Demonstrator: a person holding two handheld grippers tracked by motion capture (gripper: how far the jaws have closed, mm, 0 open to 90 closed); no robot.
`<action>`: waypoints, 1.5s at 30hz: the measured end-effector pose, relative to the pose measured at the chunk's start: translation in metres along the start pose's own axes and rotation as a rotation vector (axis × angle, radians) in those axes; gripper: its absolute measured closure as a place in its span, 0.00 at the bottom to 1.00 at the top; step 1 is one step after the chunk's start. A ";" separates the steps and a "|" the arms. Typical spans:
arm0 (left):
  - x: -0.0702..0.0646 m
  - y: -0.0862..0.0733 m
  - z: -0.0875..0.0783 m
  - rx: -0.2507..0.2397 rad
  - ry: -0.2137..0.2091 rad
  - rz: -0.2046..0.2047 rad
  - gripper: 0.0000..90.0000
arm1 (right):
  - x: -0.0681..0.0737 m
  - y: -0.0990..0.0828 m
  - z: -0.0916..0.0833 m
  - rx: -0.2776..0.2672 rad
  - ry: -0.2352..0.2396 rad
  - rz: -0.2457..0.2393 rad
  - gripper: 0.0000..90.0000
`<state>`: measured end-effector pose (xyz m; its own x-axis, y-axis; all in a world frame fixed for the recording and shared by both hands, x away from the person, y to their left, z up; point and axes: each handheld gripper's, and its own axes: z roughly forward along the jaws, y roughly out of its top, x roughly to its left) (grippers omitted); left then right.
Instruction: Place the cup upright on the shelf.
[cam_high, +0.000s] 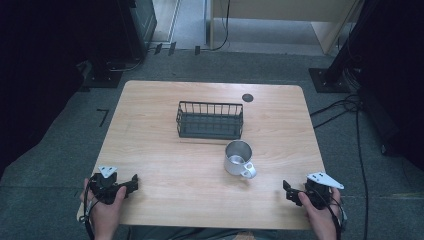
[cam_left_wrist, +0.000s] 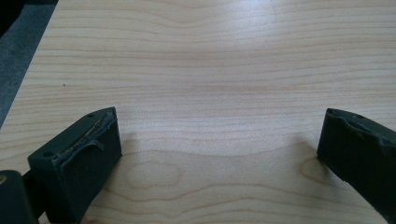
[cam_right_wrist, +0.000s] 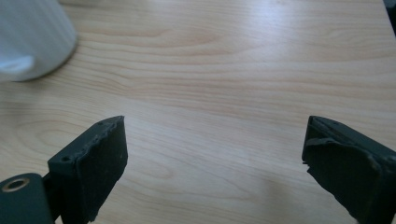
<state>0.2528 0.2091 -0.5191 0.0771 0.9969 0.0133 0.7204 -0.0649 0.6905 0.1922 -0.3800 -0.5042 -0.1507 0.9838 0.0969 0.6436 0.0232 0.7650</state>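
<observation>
From above, a shiny metal mug (cam_high: 239, 158) stands before a black wire basket (cam_high: 210, 120) on the pale wooden surface (cam_high: 165, 165), while both gripper views show wide-spread, empty fingers (cam_left_wrist: 81, 158) (cam_right_wrist: 93, 161), seemingly poised ready.

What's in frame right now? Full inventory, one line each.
table: 1, light wood, centre
wire basket: 1, black, table middle, toward far edge, empty
mug: 1, silver metal, just in front of the basket's right end, handle toward the near side
round grommet: 1, dark, far edge of the table
cables: several, black, floor at right
left gripper: 1, black, near-left edge, open
right gripper: 1, black, near-right edge, open
</observation>
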 end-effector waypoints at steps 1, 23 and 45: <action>0.000 0.000 0.000 0.000 0.000 0.000 0.00 | 0.000 0.000 0.000 0.000 0.000 0.000 0.07; 0.000 0.000 0.000 0.000 0.000 0.000 0.00 | 0.062 0.030 0.001 -0.047 0.204 -0.080 0.07; 0.000 0.000 0.000 0.000 0.000 0.000 0.00 | 0.116 0.046 0.023 -0.007 0.243 -0.147 0.27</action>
<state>0.2528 0.2091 -0.5191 0.0772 0.9969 0.0134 0.7203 -0.0650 0.6906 0.2215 -0.2605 -0.4729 -0.4180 0.8985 0.1341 0.5963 0.1600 0.7867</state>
